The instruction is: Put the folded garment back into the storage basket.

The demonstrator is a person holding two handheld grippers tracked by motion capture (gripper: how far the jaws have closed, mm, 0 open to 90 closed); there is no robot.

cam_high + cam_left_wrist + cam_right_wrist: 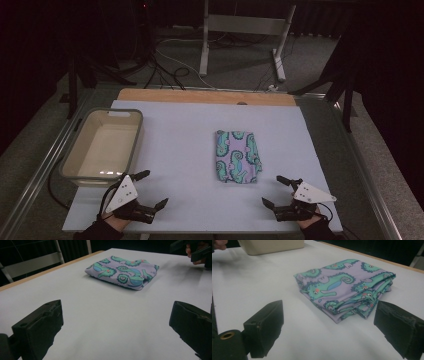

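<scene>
I take the folded cloth (238, 156) as my landmark; it lies flat on the white table top (190, 200), a neat packet with a seahorse pattern, near the middle. My right gripper (281, 191) rests near the cloth's front right corner, but apart from it, and its jaws stand wide open with nothing between them. In the right gripper view the layered edges of the cloth (344, 290) face toward me, so I think this side is the good one for taking hold, because the jaws could close over all layers together. My left gripper (153, 189) is well apart from the cloth, toward its front left, also fully open and empty. I judge it waits there because the beige bin (104, 145) stands to the left of the cloth, and this hand can help when the cloth travels in that direction. The bin looks empty, so there is room for the packet. Nothing touches the cloth now; the grasp is not yet begun.
</scene>
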